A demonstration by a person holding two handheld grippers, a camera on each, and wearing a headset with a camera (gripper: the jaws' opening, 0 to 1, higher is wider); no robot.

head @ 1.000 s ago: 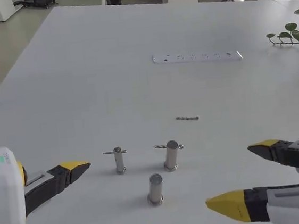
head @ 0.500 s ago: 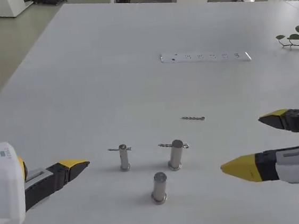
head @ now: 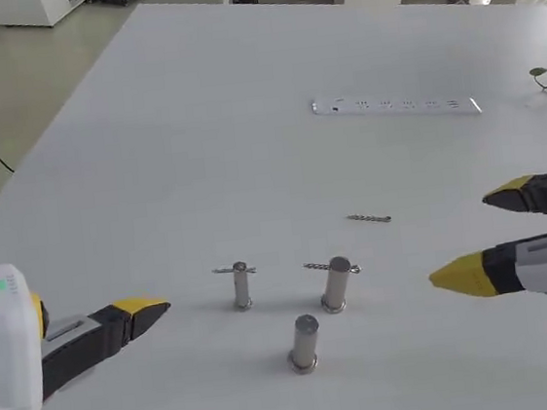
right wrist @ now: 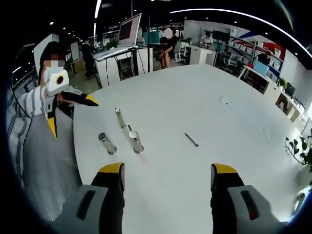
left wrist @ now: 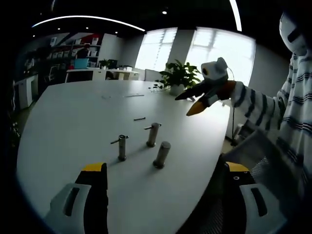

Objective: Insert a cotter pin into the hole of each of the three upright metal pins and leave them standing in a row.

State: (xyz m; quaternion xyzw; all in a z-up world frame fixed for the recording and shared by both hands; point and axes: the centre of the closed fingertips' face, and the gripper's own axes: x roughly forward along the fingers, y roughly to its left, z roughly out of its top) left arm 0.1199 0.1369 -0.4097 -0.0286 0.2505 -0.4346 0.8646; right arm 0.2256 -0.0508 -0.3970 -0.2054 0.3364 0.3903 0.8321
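White worktop [head: 200, 154]: two upright metal pins, the left pin [head: 241, 285] and the middle pin [head: 336, 283], stand side by side, each with a cotter pin through its top. A bare third pin [head: 303, 341] stands just in front of the gap between them, and a loose cotter pin [head: 369, 218] lies flat beyond. Left gripper [head: 201, 369] and right gripper [head: 461, 239] hover either side of the group, both with jaws spread wide and holding nothing.

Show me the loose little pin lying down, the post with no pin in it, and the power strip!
loose pin [head: 369, 218], head view, its middle.
bare post [head: 304, 341], head view, its side.
power strip [head: 395, 107], head view, its top face.
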